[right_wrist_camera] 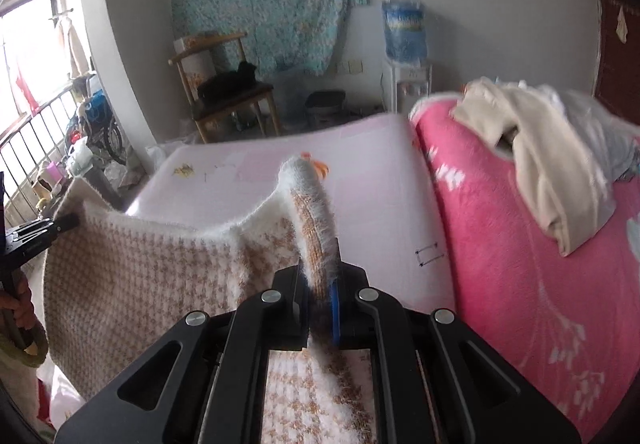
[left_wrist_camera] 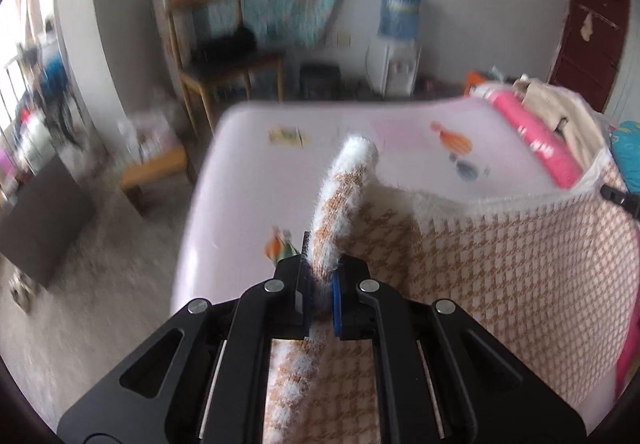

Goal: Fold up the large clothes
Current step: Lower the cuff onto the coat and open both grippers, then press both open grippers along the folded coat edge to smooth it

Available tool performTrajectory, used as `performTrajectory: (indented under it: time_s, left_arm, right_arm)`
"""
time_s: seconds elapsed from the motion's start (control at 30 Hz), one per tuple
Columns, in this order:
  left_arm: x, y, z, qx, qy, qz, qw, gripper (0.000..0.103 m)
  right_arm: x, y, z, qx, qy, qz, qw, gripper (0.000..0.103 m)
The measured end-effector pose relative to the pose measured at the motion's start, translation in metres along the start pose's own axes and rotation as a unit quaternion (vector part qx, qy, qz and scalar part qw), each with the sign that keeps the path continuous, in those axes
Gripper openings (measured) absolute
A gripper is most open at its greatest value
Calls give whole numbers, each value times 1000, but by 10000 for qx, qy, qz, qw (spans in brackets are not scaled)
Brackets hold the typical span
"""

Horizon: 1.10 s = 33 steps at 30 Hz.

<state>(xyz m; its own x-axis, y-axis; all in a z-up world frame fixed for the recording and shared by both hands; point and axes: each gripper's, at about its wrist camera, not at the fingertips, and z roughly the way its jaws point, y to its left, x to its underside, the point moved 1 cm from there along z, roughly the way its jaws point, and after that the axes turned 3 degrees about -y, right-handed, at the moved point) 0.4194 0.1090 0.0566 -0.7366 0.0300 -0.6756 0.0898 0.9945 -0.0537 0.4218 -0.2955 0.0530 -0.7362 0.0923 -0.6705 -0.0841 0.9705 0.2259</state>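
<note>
Your left tool [left_wrist_camera: 320, 284] and right tool [right_wrist_camera: 318, 288] are each clamped shut on a corner of the sweater [left_wrist_camera: 500, 264], stretched crosswise between them, hanging above the bed [left_wrist_camera: 248, 172] ahead.

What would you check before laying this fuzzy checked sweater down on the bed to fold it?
1. Left gripper clamped on sweater: ok.
2. Right gripper clamped on it: ok.
3. Sweater spread between both grippers, top edge sagging a little: ok.
4. Bare pink bed ahead: ok.
5. Pink blanket and cream garment crowd the bed's right side: not ok.
6. Sweater's lower hem hanging free: cannot tell.
</note>
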Motion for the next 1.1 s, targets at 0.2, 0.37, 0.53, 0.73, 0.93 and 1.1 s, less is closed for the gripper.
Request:
performTrajectory:
  time_s: [0.2, 0.37, 0.53, 0.73, 0.93, 1.1]
  left_arm:
    - [22, 45, 59, 499, 875, -1055, 9893, 30]
    - [8, 59, 23, 733, 158, -1197, 9900, 34]
    - [1, 27, 53, 1469, 685, -997, 9817, 46]
    - [21, 45, 86, 1509, 1033, -1622, 9697, 45]
    - [19, 67, 38, 571, 701, -1609, 9828, 52]
    - [38, 33, -33, 1112, 346, -942, 9887, 55]
  right_arm:
    - [18, -72, 43, -582, 647, 1527, 9844, 50]
    - [2, -80, 8, -464, 75, 1566, 9865, 55]
    - [-8, -23, 35, -1052, 393, 859, 9900, 55]
    - [6, -38, 79, -1084, 1014, 1356, 9796, 51]
    - [-2, -61, 14, -21, 511, 1419, 9886, 49]
    - [30, -8, -64, -102, 224, 283, 9993, 56]
